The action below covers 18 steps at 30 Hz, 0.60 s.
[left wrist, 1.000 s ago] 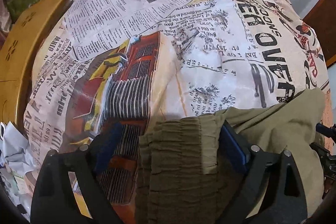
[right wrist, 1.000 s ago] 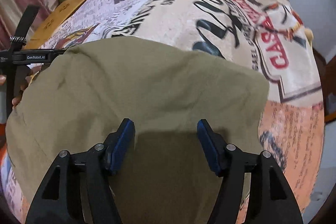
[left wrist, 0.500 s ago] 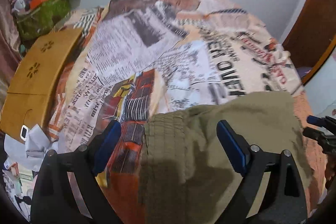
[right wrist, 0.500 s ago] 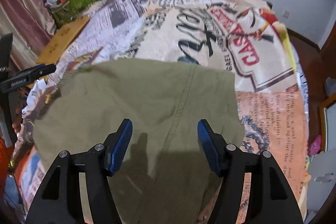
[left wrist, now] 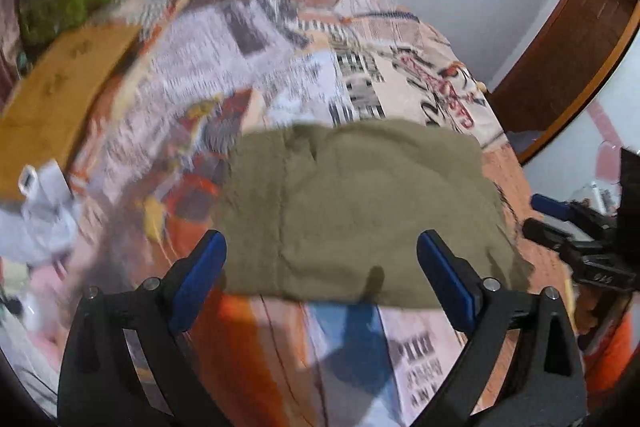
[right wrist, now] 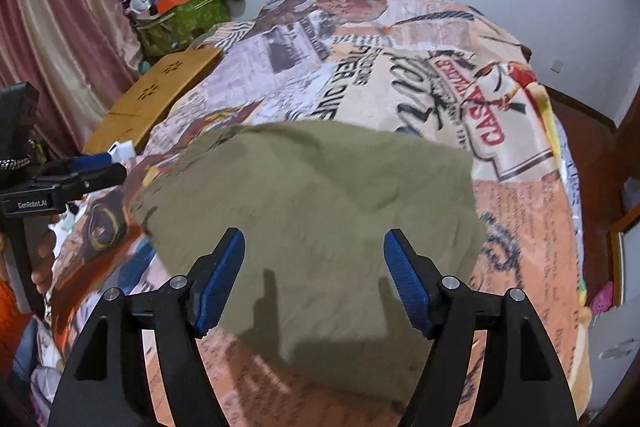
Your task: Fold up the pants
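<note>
The olive green pants lie folded in a compact shape on the bed's newspaper-print cover; they also show in the right wrist view. My left gripper is open and empty, held above the near edge of the pants. My right gripper is open and empty, held above the near half of the pants. The other gripper shows at the right edge of the left wrist view and at the left edge of the right wrist view. The left wrist view is motion-blurred.
A wooden board lies along the bed's left side. A green bag with clutter and a plush toy stands in the far left corner by a pink curtain. A wooden door frame is at the right.
Both grippers have lifted up and pulled back from the pants, which now lie farther off on the bed. Their jaws stay open.
</note>
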### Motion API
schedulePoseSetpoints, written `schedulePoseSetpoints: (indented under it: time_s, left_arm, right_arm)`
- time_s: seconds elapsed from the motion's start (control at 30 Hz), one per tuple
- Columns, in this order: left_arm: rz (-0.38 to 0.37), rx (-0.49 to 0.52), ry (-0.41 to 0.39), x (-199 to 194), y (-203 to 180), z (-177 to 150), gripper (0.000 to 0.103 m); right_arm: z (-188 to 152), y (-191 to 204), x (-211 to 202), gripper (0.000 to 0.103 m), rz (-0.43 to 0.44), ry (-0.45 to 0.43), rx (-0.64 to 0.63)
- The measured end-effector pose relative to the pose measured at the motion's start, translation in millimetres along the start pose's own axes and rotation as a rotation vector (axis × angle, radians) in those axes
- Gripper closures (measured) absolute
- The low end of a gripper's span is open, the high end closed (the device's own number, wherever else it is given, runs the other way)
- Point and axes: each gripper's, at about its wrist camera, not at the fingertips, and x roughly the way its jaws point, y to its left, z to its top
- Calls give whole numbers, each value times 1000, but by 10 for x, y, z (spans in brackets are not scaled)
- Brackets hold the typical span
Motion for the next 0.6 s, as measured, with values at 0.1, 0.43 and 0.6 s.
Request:
schedulePoseSetpoints:
  time_s: [0.1,0.43,0.6]
  left_arm:
    - [-47,-45,58,68,47,-150,6]
    - [-203,-166,223,403,110,-360,6]
    - [-250,-244,233,555,195,-326,3]
  right_arm:
    - [-111,33,125,34,2,46,6]
    - [-294,-50,438,32,14,140,31]
    - [-327,-46,466,31,25,150,14]
